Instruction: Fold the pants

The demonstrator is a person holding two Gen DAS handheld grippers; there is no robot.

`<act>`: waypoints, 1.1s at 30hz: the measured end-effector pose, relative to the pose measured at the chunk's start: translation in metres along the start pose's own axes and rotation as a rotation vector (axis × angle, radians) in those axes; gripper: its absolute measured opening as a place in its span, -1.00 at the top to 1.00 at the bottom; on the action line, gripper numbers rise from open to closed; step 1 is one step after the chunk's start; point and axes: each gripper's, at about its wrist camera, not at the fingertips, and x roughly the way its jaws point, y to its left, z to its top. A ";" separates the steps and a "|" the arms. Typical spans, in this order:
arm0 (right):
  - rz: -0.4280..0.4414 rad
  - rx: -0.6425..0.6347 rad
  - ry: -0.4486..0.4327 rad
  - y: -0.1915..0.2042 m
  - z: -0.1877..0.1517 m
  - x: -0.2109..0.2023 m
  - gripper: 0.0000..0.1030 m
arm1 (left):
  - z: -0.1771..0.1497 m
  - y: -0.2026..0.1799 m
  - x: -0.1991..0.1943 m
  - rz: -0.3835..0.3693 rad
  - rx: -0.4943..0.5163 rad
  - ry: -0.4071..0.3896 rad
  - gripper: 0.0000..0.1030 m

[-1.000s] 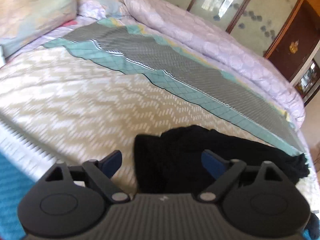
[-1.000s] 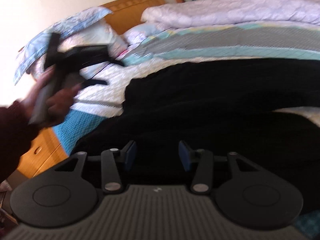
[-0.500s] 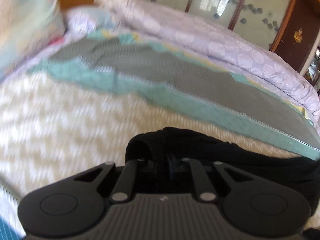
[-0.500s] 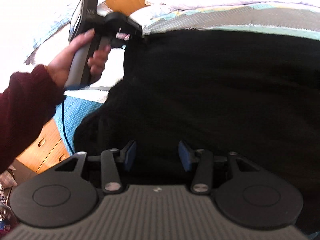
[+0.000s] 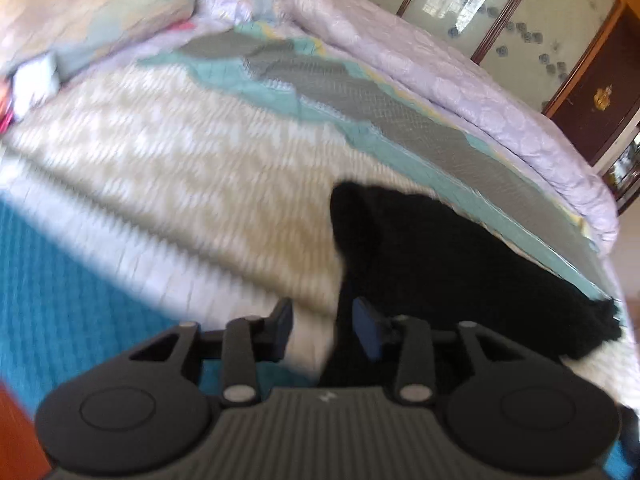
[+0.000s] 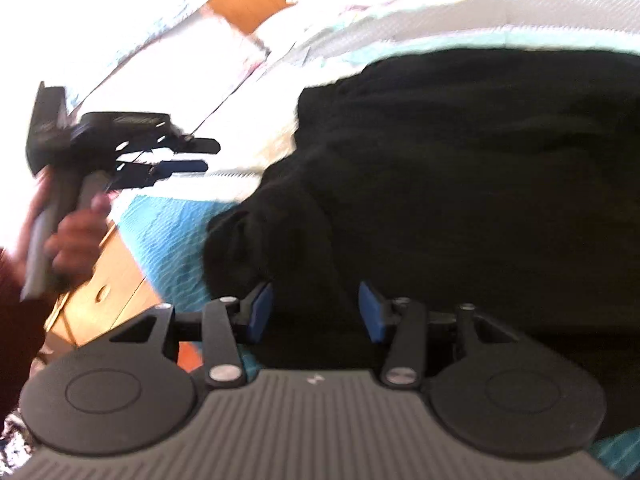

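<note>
The black pants (image 5: 440, 256) lie bunched on the patterned bed cover, to the right in the left wrist view. They fill most of the right wrist view (image 6: 460, 168). My left gripper (image 5: 324, 326) is open and empty, just left of the pants' near edge. It also shows in the right wrist view (image 6: 200, 156), held clear to the left of the pants. My right gripper (image 6: 316, 312) is open over the near part of the pants, with dark cloth between its blue pads.
A beige-and-white bed cover (image 5: 168, 168) with a grey-and-teal band (image 5: 360, 96) lies under the pants. A lilac quilt (image 5: 460, 64) runs along the far side, pillows (image 5: 92, 12) at the head. A teal sheet (image 5: 60, 300) and a wooden drawer unit (image 6: 100, 292) edge the bed.
My left gripper was shut on the pants' edge half a second ago; it has opened, let go and pulled back to the left. The right gripper stays open over the pants.
</note>
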 end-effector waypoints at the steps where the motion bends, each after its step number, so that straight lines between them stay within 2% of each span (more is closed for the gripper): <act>1: -0.002 -0.005 -0.003 0.006 -0.003 -0.001 0.00 | -0.009 0.000 -0.005 0.002 -0.013 0.023 -0.02; 4: 0.029 -0.030 -0.024 0.023 -0.009 -0.013 0.01 | -0.028 -0.006 -0.011 -0.021 -0.037 0.050 -0.21; 7: -0.008 -0.067 -0.049 0.030 -0.013 -0.029 0.01 | -0.042 -0.014 -0.002 -0.052 -0.060 0.074 -0.38; 9: -0.025 -0.049 -0.075 0.029 -0.012 -0.041 0.01 | -0.050 -0.018 0.004 -0.073 -0.082 0.090 -0.48; 12: -0.045 -0.024 -0.125 0.028 -0.014 -0.064 0.01 | -0.062 -0.018 0.012 -0.072 -0.115 0.129 -0.50; 16: -0.091 -0.019 -0.172 0.025 -0.025 -0.087 0.01 | -0.069 -0.022 0.024 -0.044 -0.137 0.142 -0.49; 17: -0.104 -0.010 -0.181 0.022 -0.029 -0.093 0.01 | -0.071 -0.023 0.026 -0.052 -0.158 0.144 -0.42; 19: -0.136 0.022 -0.216 0.015 -0.039 -0.107 0.01 | -0.074 -0.027 0.028 -0.063 -0.171 0.125 0.15; 20: -0.153 0.043 -0.243 0.008 -0.044 -0.116 0.01 | -0.073 -0.028 0.030 -0.037 -0.172 0.128 0.67; 21: -0.176 0.067 -0.273 0.000 -0.050 -0.128 0.01 | -0.074 -0.027 0.033 -0.012 -0.183 0.142 0.76; 23: -0.260 0.138 -0.329 -0.025 -0.063 -0.154 0.02 | -0.077 -0.020 0.030 -0.005 -0.211 0.142 0.79; 28: -0.520 0.410 -0.504 -0.109 -0.111 -0.241 0.01 | -0.084 -0.003 0.007 0.009 -0.213 0.104 0.80; 30: -0.611 0.525 -0.578 -0.140 -0.134 -0.279 0.01 | -0.085 0.001 0.005 -0.004 -0.213 0.112 0.78; 31: -0.655 0.565 -0.616 -0.153 -0.142 -0.292 0.01 | -0.086 0.001 0.004 -0.010 -0.213 0.115 0.74; 32: -0.709 0.605 -0.652 -0.165 -0.149 -0.306 0.01 | -0.087 0.000 0.005 -0.002 -0.215 0.117 0.59; 33: -0.753 0.654 -0.683 -0.176 -0.154 -0.314 0.01 | -0.088 -0.001 0.006 0.011 -0.224 0.118 0.30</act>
